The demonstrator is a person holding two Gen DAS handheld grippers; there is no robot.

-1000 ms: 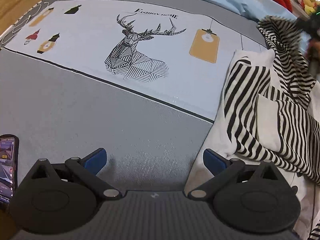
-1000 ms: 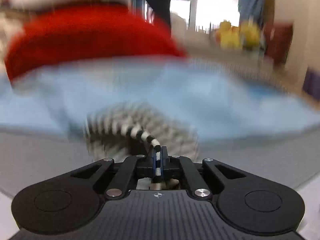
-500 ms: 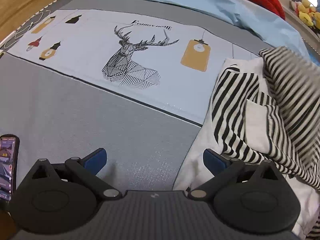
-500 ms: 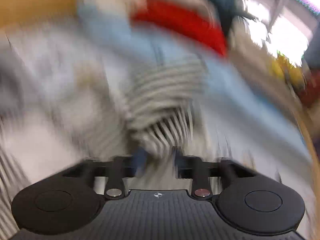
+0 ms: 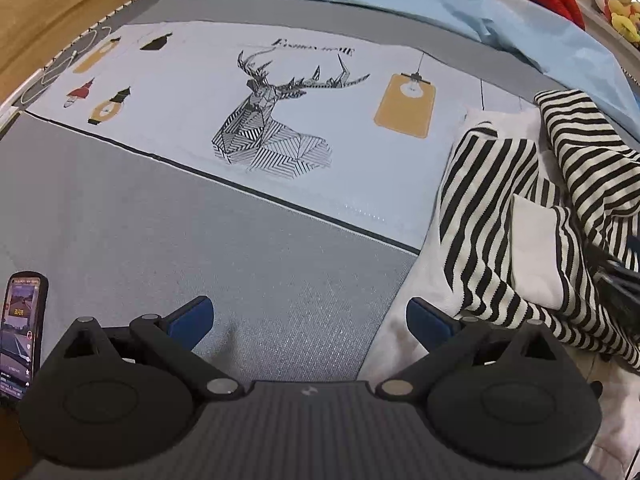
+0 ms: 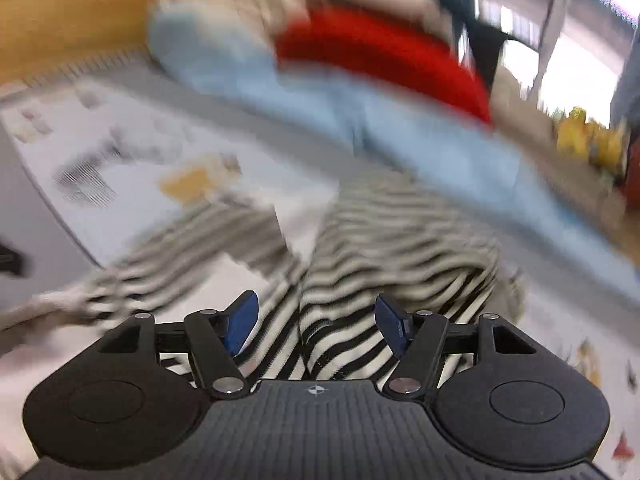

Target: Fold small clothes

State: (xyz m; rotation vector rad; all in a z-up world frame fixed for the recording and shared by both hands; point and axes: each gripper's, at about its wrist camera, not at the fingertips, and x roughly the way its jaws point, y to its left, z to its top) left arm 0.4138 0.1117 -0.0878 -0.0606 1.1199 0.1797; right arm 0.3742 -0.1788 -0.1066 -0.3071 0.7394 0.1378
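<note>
A black-and-white striped knit garment (image 5: 520,216) lies crumpled on the printed bedsheet (image 5: 280,140), toward the right in the left wrist view, with white panels showing between bunched striped folds. The left gripper (image 5: 308,316) hovers low over the grey part of the sheet with its jaws spread wide and nothing between them; its right fingertip sits just at the garment's white edge. The right gripper (image 6: 314,320) is over the striped fabric with its blue pads apart, cloth lying under and between them but not pinched; that view is heavily blurred, so finer detail is lost. The garment looks light, soft and floppy, a thin knit that will drape and sag from any single point and slide easily over the smooth sheet. It probably needs spreading flat first, so good holds would be hems, shoulder seams or cuffs, where doubled fabric gives the pads something firm, with both grippers on matching corners to keep it taut. Grabbing mid-panel risks catching several layers at once. A phone (image 5: 20,328) lies at the left edge, well apart from the garment.
</note>
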